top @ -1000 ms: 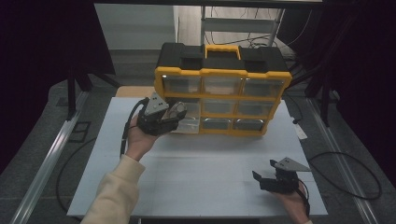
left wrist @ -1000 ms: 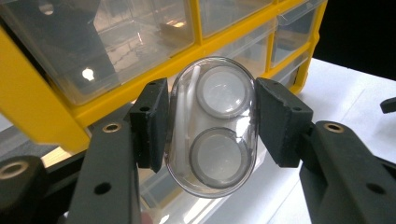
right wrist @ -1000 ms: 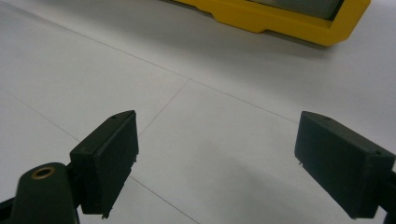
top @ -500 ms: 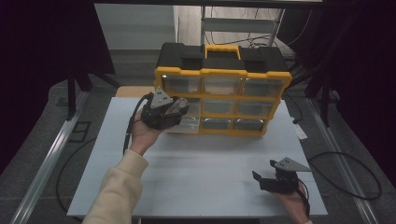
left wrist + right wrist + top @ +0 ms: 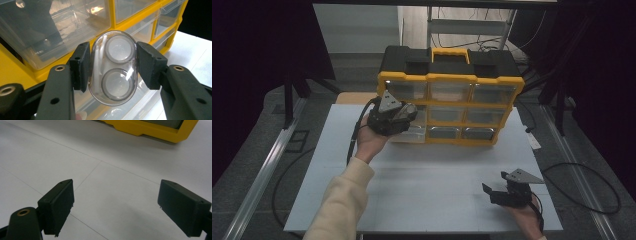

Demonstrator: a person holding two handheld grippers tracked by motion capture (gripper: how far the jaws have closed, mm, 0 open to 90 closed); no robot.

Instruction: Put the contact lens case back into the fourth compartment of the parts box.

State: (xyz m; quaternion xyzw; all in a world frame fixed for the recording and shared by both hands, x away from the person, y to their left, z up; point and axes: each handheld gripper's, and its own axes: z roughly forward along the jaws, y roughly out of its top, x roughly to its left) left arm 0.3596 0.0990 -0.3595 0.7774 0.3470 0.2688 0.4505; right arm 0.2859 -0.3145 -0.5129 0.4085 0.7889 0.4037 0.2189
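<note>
**Operator:** From the high view first: I have the left gripper (image 5: pixel 404 116) raised against the front of the yellow drawer organiser (image 5: pixel 447 107), at its left column, where a clear drawer (image 5: pixel 408 134) on the bottom row stands pulled out. The right gripper (image 5: pixel 508 192) rests low on the white table (image 5: pixel 427 185), well apart from the cabinet.

**Inspector:** Risk there?

**Operator:** I judge the body of the left tool could knock the open drawer as I come down to it, pushing it in or tilting it.

**Inspector:** Left gripper view?

**Operator:** My left gripper (image 5: pixel 112 67) is about half closed, and its pads press both long sides of a clear contact lens case (image 5: pixel 114 68). The case stands on end between them, in the air just in front of the clear drawers. Smooth, rounded plastic; I judge it may swivel or slide out if I tip the wrist, and a harder squeeze might pop it free.

**Inspector:** Right gripper view?

**Operator:** My right gripper (image 5: pixel 115 207) stands wide open with nothing between the jaws, bare table beneath, and the organiser's yellow base (image 5: pixel 152 130) beyond. No hazard while it idles, but it cannot steady the cabinet from there if the left nudges it.
</note>
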